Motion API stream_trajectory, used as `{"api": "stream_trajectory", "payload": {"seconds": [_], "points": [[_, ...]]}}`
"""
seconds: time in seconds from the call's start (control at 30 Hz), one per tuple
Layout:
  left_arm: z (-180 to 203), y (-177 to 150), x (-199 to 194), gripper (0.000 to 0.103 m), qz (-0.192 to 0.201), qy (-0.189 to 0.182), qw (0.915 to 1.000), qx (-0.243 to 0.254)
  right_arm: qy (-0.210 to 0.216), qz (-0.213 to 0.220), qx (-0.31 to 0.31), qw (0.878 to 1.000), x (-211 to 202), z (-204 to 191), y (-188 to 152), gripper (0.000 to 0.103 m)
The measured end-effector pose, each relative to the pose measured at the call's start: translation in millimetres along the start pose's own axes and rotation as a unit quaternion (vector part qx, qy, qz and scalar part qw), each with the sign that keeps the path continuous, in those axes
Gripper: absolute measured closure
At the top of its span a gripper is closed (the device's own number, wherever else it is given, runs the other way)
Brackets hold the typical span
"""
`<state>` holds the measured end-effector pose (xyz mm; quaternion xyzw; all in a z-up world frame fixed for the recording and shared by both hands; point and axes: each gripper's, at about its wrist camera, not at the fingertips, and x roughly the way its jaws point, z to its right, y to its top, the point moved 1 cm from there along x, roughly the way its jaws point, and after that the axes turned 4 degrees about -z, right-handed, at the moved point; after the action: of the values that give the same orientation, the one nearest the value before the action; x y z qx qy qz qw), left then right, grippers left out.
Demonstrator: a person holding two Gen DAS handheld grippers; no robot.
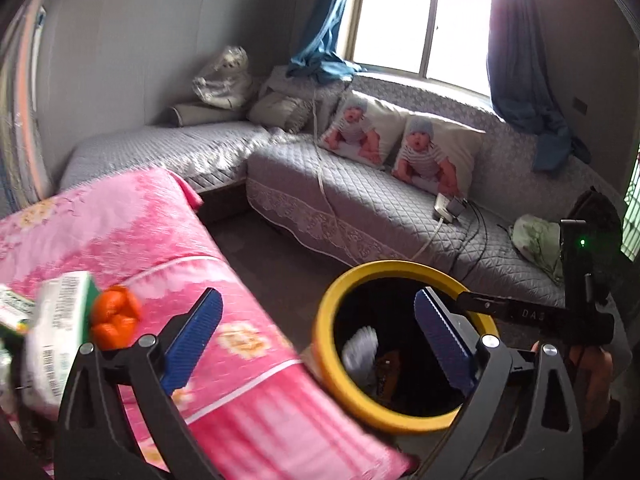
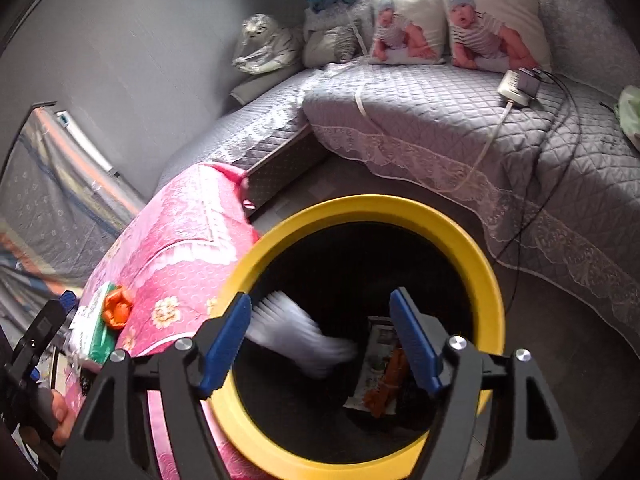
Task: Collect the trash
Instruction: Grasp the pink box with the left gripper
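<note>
Right gripper [image 2: 320, 340], jaws wide and empty, hangs over the yellow bin [image 2: 472, 248] as a blurred white wrapper [image 2: 296, 336] falls inside; left gripper [image 1: 318, 336], also spread empty, hovers beside the bin.

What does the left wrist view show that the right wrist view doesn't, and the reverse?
Only the left wrist view shows the window and the right gripper reaching over the bin.

Only the right wrist view shows the bin's bottom: a printed paper and orange scrap, with a blurred white piece between its own open fingers.

Both show the yellow bin, pink blanket, orange wrapper and baby pillows.
</note>
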<state>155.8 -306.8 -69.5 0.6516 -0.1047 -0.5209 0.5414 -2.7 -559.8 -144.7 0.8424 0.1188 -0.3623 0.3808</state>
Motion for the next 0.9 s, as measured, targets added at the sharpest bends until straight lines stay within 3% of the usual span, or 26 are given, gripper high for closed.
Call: {"api": "stream_trajectory", "payload": {"seconds": [0.23, 0.4, 0.73, 0.9], "points": [[-69, -37, -71, 0.009, 0.003, 0.055, 0.9977, -0.041, 0.06, -0.019, -0.06, 0.996, 6, -54, -8, 0.034], [-98, -73, -101, 0.009, -0.03, 0.068, 0.9957, -0.054, 0.08, -0.036, -0.087, 0.992, 15, -88, -17, 0.034], [-109, -109, -74, 0.009, -0.114, 0.058, 0.991, -0.04, 0.088, -0.052, -0.127, 0.987, 17, -126, -28, 0.034], [-105, -114, -57, 0.01, -0.135, 0.081, 0.9874, -0.016, 0.088, -0.052, -0.132, 0.986, 16, -128, -30, 0.033]]}}
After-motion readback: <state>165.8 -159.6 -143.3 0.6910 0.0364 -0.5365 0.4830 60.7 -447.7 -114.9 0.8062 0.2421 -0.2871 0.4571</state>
